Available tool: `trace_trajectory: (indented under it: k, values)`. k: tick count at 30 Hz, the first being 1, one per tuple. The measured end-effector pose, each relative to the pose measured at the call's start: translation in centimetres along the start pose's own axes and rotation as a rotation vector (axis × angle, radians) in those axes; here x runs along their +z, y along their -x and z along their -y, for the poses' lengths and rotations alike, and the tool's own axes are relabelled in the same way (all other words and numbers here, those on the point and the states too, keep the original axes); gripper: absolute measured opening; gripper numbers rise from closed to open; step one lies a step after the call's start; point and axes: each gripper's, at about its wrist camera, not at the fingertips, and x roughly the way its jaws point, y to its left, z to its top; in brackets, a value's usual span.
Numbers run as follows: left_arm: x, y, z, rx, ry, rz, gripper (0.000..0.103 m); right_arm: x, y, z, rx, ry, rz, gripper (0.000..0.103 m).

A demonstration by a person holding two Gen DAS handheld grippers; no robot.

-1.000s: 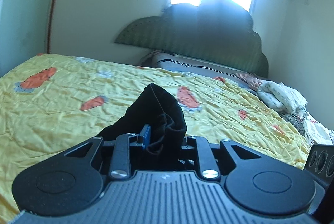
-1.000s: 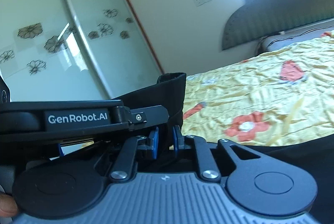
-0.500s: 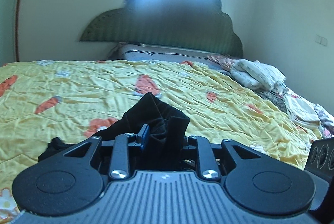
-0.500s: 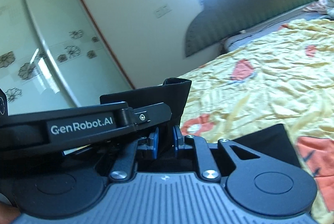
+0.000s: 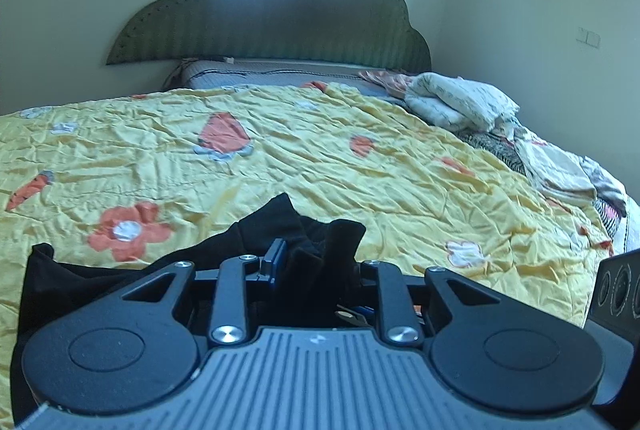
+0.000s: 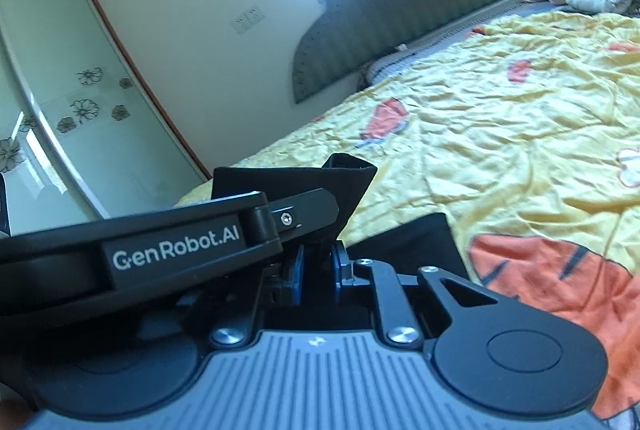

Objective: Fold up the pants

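Here, in the left wrist view, the left tool (image 5: 312, 262) stands partly closed, its jaws clamped on a thick bunch of the black pants (image 5: 276, 226). One blue pad (image 5: 276, 256) shows at the left of the bunch; the other is hidden by cloth. From the grip the fabric runs down and away to the tool's left, where a dark spread of it lies on the yellow bedspread (image 5: 360, 169). Ahead of the tool the bed is bare cloth up to the headboard (image 5: 280, 17).

In the right wrist view, the right tool (image 6: 318, 262) is nearly closed, its two blue pads pinching a flat hemmed edge of the pants that stands up just ahead of them. The left tool's body crosses the picture just to this tool's left, so the two grips sit close together on the same end of the garment. More black cloth lies on the bedspread just right of the jaws.

Judging from this, the held end hangs above the rest of the pants, whose length trails back below both tools, and the fold likely turns on laying that end forward and down.
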Motion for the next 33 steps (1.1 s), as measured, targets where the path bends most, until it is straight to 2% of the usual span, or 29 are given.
trace_trajectory:
  k: [10, 15, 24, 29, 32, 33]
  values:
    - [-0.9, -1.8, 1.2, -0.045, -0.019, -0.04, 0.031, -0.7, -0.3, 2.1, -0.023, -0.045, -0.029, 0.015]
    - [-1.1, -2.8, 0.8, -0.092, 0.025, -0.092, 0.033, -1.0, -0.5, 2.8, -0.043, -0.057, -0.062, 0.014]
    - [-0.9, -3.8, -0.7, -0.211, 0.125, -0.183, 0.048, -1.4, -0.1, 4.1, -0.103, -0.034, -0.136, 0.015]
    - [0.5, -2.0, -1.5, -0.198, 0.133, -0.143, 0.054, -0.9, 1.7, 5.3, -0.159, -0.026, -0.119, 0.015]
    - [1.5, -0.3, -2.8, -0.179, 0.138, -0.115, 0.065, -0.3, 3.0, 5.9, -0.193, -0.035, -0.088, 0.016]
    - [1.6, 0.2, -3.4, -0.159, 0.134, -0.108, 0.068, -0.1, 3.5, 6.0, -0.195, -0.044, -0.07, 0.02]
